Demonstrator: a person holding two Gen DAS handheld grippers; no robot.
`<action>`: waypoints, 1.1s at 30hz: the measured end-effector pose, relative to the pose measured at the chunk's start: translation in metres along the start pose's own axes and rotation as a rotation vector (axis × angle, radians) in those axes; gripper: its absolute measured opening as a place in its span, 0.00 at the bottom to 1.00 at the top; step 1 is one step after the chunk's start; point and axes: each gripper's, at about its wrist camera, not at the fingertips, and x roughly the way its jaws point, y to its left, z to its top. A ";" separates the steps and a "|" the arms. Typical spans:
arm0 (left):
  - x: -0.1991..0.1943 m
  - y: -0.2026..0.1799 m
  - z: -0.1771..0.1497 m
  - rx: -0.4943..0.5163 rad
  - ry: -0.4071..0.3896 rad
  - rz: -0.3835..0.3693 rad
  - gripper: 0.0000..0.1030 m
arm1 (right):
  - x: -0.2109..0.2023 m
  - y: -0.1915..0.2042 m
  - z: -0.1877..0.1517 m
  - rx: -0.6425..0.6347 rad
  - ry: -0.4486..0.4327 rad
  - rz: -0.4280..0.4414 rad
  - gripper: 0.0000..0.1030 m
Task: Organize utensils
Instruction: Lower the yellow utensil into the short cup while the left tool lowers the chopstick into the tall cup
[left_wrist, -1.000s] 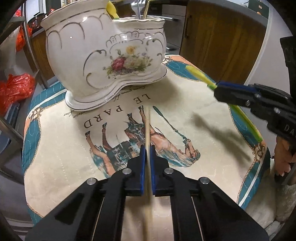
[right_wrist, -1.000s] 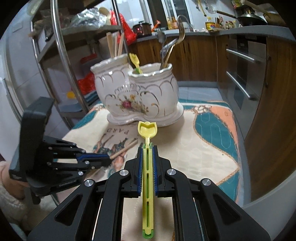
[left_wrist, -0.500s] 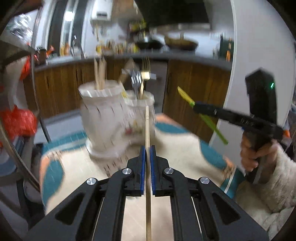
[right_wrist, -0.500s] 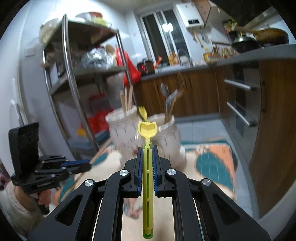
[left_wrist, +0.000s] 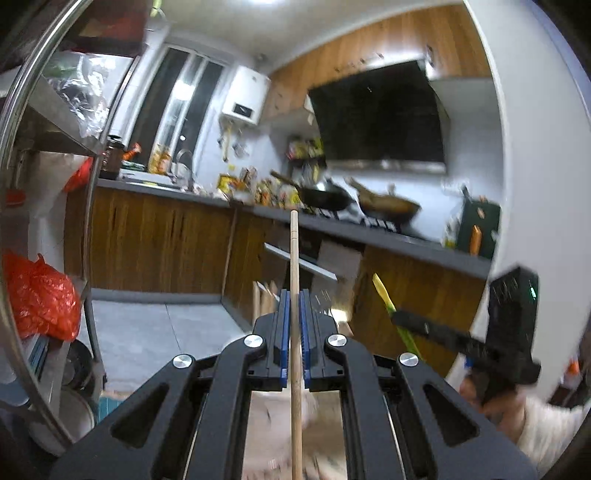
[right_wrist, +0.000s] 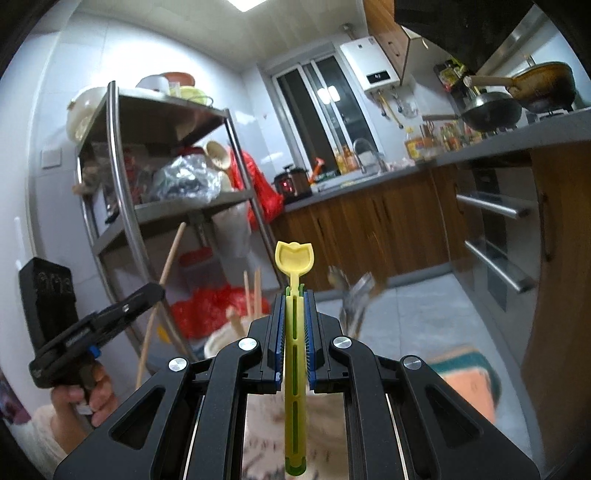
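A: Biggest thing first. Where's the ceramic holder (right_wrist: 221, 343)?

B: Low in the right wrist view, just behind the black fingers, blurred. Wooden sticks and metal cutlery (right_wrist: 354, 299) stand in it. It looks heavy and breakable, so best left standing.

A: And the right gripper (right_wrist: 294, 332)?

B: Its fingers pinch a yellow-green plastic spoon (right_wrist: 294, 258) along the handle, bowl pointing forward at centre frame. Light, a bit flexible and smooth. The mid-handle hold looks sensible.

A: The left gripper (left_wrist: 294, 328)?

B: Fingers pressed onto a wooden chopstick (left_wrist: 294, 258), which runs straight up the middle of the left wrist view. Thin, stiff, very light; it could pivot or slip if held loosely. A grip nearer its middle would steady the tip for dropping it in.
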 end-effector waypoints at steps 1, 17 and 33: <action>0.007 0.003 0.006 -0.013 -0.027 0.004 0.05 | 0.005 0.000 0.003 0.001 -0.011 0.004 0.10; 0.079 0.010 0.003 0.031 -0.132 0.142 0.05 | 0.080 -0.014 -0.009 0.020 0.011 0.017 0.10; 0.041 0.015 -0.037 0.063 0.000 0.112 0.05 | 0.072 0.003 -0.034 -0.144 0.087 -0.120 0.10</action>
